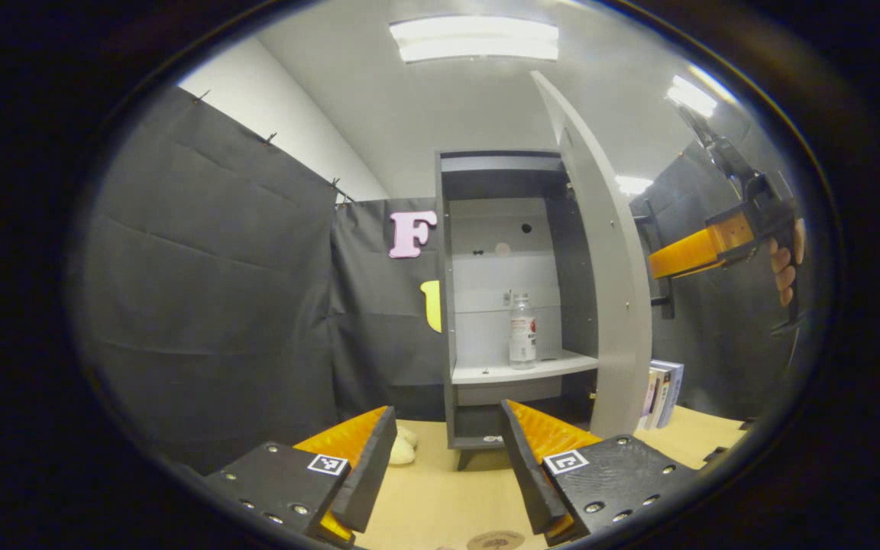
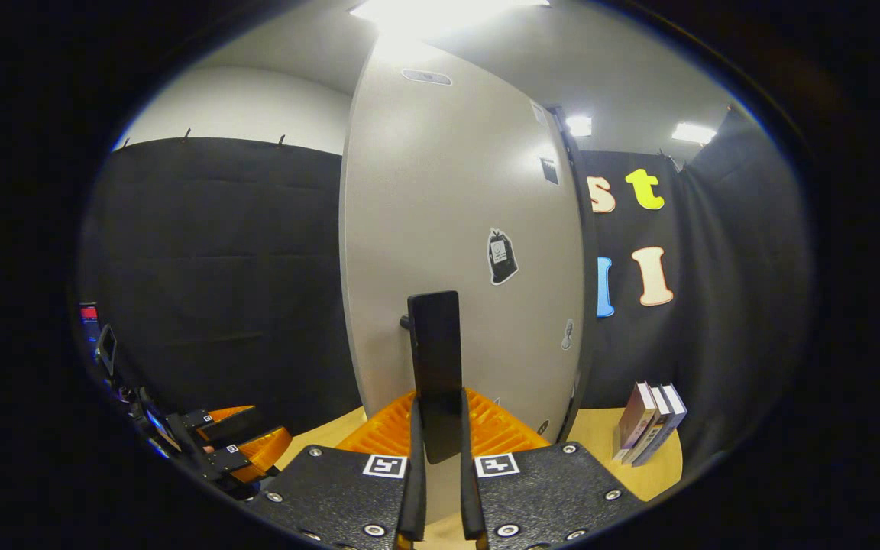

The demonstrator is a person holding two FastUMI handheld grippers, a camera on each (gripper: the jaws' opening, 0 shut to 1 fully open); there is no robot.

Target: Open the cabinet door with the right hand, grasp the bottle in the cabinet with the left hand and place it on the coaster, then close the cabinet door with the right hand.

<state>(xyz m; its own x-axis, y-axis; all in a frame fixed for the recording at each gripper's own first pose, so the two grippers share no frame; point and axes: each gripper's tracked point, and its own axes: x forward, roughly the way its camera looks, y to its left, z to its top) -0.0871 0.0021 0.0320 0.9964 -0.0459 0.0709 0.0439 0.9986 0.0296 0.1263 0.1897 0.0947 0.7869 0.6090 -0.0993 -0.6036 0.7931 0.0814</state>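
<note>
- The cabinet door (image 1: pixel 612 305) stands swung wide open, edge-on at about 2 o'clock from centre in the left gripper view, so the opening step looks done or nearly so.
- In the right gripper view, the right gripper (image 2: pixel 438 428) is clamped on the door's dark handle (image 2: pixel 434 367), which rises at 12 o'clock between its fingers; both fingers press against the handle.
- The bottle (image 1: pixel 522 330), clear with a white label, stands upright on the pale shelf (image 1: pixel 524 369) inside the cabinet (image 1: pixel 444 305), slightly right of centre in the left gripper view.
- The left gripper (image 1: pixel 448 458) is spread wide and holds nothing; it sits at 6 o'clock, well apart from the bottle and aimed toward the cabinet.
- The coaster (image 1: pixel 495 540), a round tan disc, lies on the tabletop (image 1: pixel 440 496) at 6 o'clock, just below the left gripper's fingers.
- A few books (image 2: pixel 650 424) stand at 4 o'clock in the right gripper view.
- Next, by my judgement, the left gripper must travel forward into the cabinet and close around the bottle's body while the door is kept open.
</note>
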